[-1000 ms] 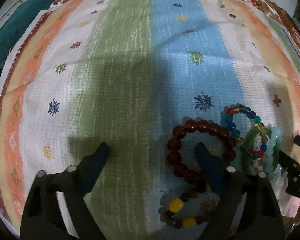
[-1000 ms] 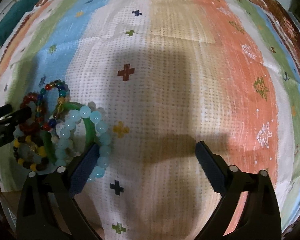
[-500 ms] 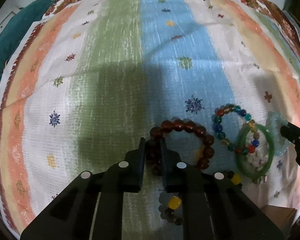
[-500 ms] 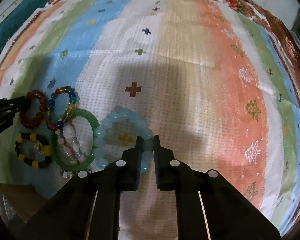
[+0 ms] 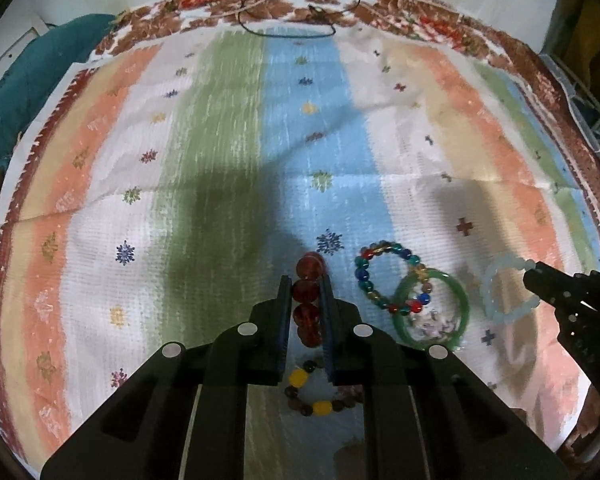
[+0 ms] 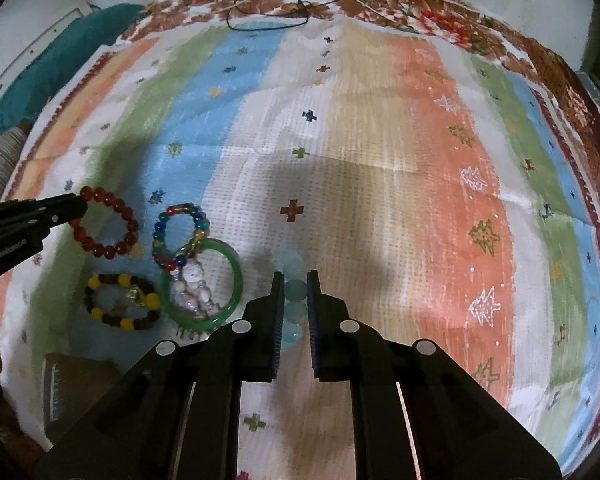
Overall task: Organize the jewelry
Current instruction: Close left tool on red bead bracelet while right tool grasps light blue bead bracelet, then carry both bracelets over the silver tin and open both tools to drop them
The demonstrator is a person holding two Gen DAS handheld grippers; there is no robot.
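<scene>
My left gripper is shut on a dark red bead bracelet, which hangs lifted off the cloth; it also shows in the right wrist view. My right gripper is shut on a pale blue bead bracelet, also seen in the left wrist view. On the cloth lie a multicolour bead bracelet, a green bangle around a pale pink bead bracelet, and a brown-and-yellow bead bracelet.
A striped, patterned cloth covers the surface. A black cord necklace lies at its far edge. A teal fabric lies at the far left. The cloth's near-left corner shows a brown edge.
Both grippers closed on their bracelets, then lifted and pulled back. The red bracelet and the pale blue bracelet have come away from the pile.
</scene>
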